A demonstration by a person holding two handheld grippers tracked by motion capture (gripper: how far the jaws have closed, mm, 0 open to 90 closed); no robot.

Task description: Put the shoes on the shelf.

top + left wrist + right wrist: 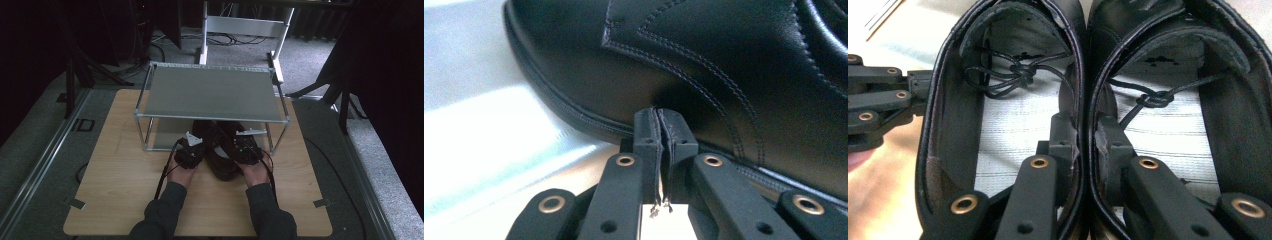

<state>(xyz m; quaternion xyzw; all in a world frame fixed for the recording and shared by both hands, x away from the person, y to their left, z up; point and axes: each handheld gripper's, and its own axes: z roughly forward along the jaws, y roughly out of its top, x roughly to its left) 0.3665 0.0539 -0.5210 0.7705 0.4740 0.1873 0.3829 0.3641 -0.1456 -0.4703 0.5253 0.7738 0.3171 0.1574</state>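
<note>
Pair of smooth black stitched-leather shoes (1083, 70), side by side, toes toward 12 o'clock under metal shelf (212, 92), my right gripper (1087, 135) clamping both adjoining collars, my left gripper (659, 131) clenched empty against shoe side, wood surface (125, 165).

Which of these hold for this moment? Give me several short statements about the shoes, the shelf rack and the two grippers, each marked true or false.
1. The right gripper has one of its jaws inside each shoe, pinching the two touching inner walls together. True.
2. The left gripper has wide open jaws. False: they are shut, tips pressed against the outer side of the left shoe.
3. The pair of black shoes stands on the top shelf of the rack. False: the top shelf is bare; the shoes sit low, at the front of the rack, partly under it.
4. Both shoes have knotted laces tucked inside. True: a knot lies in the left shoe and in the right shoe.
</note>
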